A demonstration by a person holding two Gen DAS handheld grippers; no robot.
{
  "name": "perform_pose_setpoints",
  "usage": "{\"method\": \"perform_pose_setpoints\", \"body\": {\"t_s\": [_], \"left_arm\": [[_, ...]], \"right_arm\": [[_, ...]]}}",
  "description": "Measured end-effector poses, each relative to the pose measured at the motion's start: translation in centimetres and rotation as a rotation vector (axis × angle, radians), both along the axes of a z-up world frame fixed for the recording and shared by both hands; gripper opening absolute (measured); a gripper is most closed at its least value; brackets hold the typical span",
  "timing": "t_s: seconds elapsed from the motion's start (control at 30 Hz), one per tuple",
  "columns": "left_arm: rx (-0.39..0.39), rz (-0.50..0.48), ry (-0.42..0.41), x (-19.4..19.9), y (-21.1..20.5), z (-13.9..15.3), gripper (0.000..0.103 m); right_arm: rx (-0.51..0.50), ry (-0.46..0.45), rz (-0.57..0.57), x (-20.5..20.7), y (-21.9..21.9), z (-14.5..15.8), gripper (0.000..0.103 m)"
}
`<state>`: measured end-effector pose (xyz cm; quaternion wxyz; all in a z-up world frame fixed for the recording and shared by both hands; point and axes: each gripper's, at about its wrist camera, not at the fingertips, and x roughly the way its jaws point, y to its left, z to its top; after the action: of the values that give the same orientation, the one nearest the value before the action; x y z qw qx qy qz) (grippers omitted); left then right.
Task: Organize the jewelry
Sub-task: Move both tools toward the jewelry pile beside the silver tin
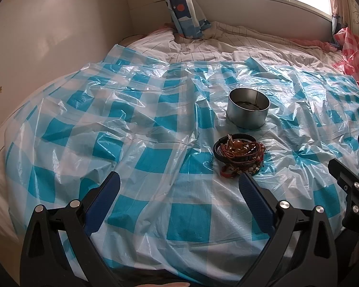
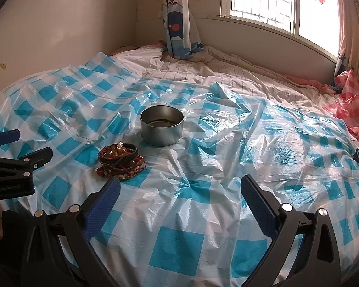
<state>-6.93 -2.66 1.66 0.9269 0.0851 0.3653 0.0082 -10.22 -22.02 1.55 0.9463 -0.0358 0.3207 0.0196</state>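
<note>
Heaped on the blue-and-white checked plastic sheet [image 1: 155, 162] just short of the round metal tin [image 1: 248, 110], tangled pile of brown and black bracelets [image 1: 239, 154] ahead-right of wide-open, empty left tool [image 1: 179, 186], ahead-left of equally wide right tool [image 2: 179, 186], neither clearly nearer.

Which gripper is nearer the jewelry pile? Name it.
The left gripper: its right finger tip nearly reaches the jewelry pile; the right gripper sits off to the side.

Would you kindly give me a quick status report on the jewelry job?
Left gripper and right gripper open, empty. Jewelry pile on checked plastic sheet, beside metal tin. Nothing in the way.
</note>
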Motion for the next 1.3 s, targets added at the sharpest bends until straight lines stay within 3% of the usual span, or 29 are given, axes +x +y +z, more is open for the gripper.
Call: {"method": "perform_pose_setpoints", "body": {"t_s": [1.3], "left_arm": [[-0.002, -0.072, 0.016, -0.37, -0.67, -0.08, 0.095]], "right_arm": [[0.030, 0.029, -0.006, 0.26, -0.75, -0.57, 0.097]]}}
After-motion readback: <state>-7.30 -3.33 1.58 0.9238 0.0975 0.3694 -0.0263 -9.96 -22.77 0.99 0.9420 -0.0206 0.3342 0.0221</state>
